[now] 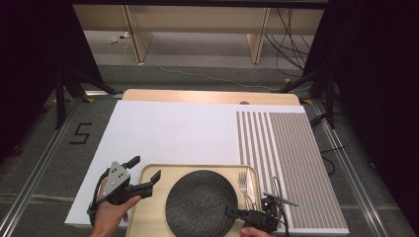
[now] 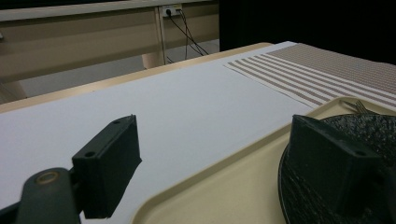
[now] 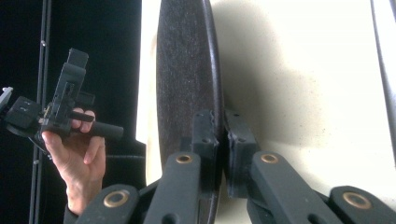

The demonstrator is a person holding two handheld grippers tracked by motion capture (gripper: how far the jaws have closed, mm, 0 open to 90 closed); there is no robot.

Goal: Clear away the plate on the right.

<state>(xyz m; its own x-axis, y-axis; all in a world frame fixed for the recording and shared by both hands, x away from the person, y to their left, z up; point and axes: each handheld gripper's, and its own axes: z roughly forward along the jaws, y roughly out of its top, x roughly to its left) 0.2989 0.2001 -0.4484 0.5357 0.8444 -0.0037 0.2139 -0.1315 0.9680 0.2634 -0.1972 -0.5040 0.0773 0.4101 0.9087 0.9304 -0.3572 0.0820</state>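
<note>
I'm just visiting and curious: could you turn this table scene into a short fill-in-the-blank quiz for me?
1. The right gripper is shut on the rim of the dark round ____.
2. The plate lies on a beige ____.
3. Right of the plate on the tray lies a ____.
4. The jaws of the left gripper stand ____.

Missing words: plate; tray; fork; open

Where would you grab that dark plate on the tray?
By its thin rim, coming in from the near right edge. The plate lies flat on the tray, so only its raised lip gives the fingers something to close on. The right gripper does just that, one finger over the rim and one under. The fork beside it leaves that edge free.
</note>
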